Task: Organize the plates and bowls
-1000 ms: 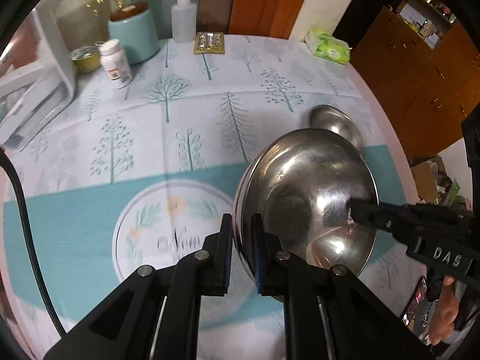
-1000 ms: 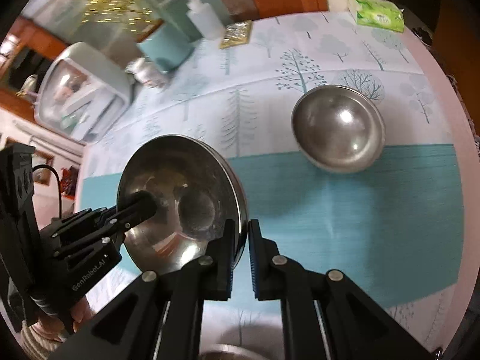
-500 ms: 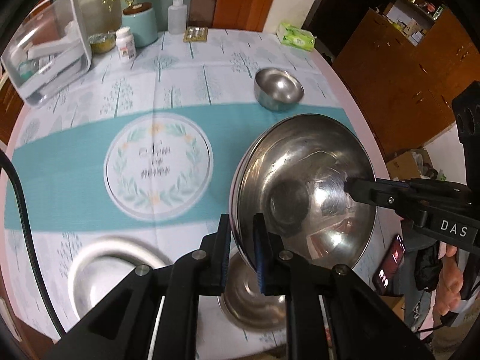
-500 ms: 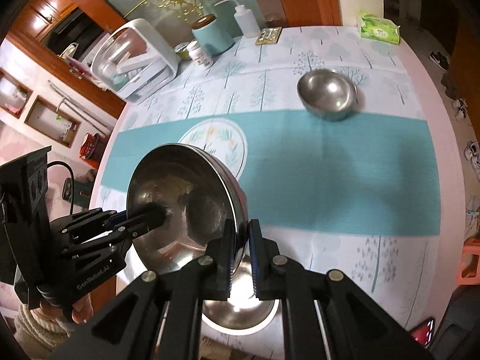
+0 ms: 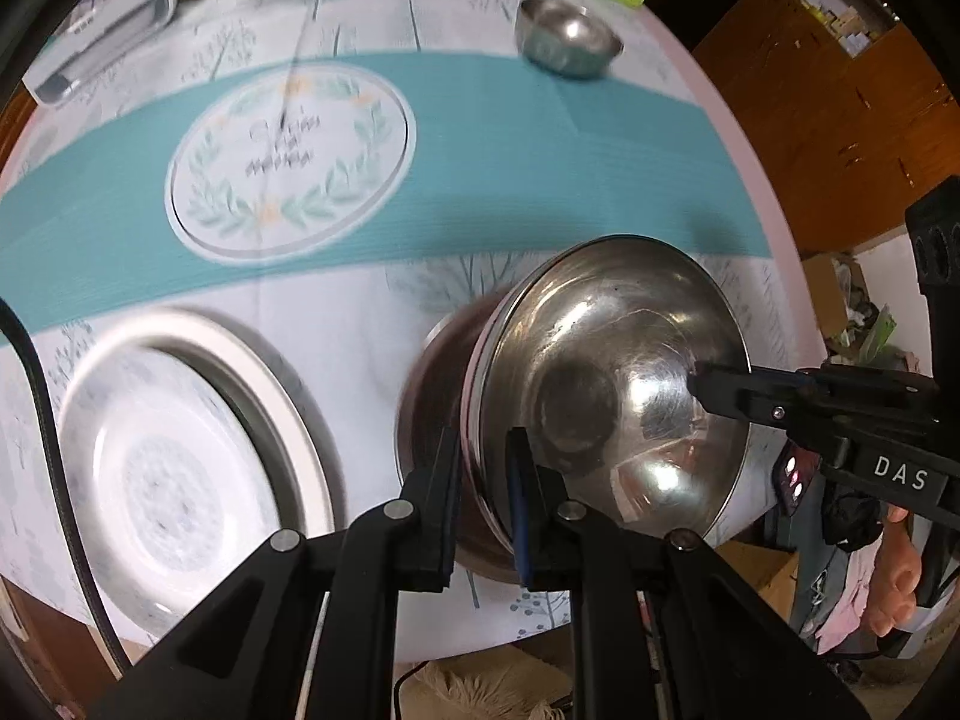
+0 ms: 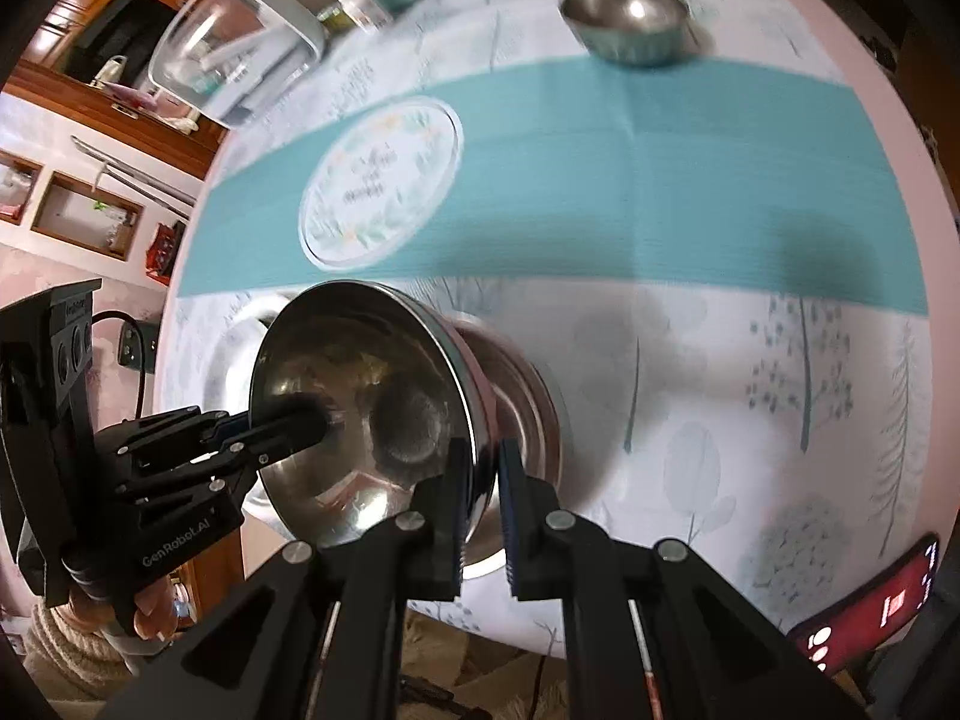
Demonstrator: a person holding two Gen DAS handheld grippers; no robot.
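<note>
We hold the bowl (image 5: 606,372) by its rim with both grippers. The left gripper (image 5: 483,501) clenches the rim on one side, one finger inside the bowl and one outside; the right gripper (image 6: 480,498) clenches the opposite side the same way. In the left wrist view the right gripper's tip reaches in over the far rim; in the right wrist view the left gripper's tip does likewise. The bowl hangs tilted above a second bowl (image 6: 522,396) that sits near the worktop's (image 6: 750,360) near edge; whether the two touch we cannot tell. Just beside that second bowl, at the same near edge, lies a white plate (image 5: 174,462). A small bowl (image 5: 567,36) stands well apart, toward the far edge, past the teal band. A phone (image 6: 876,606) lies at the near edge by the right gripper.
</note>
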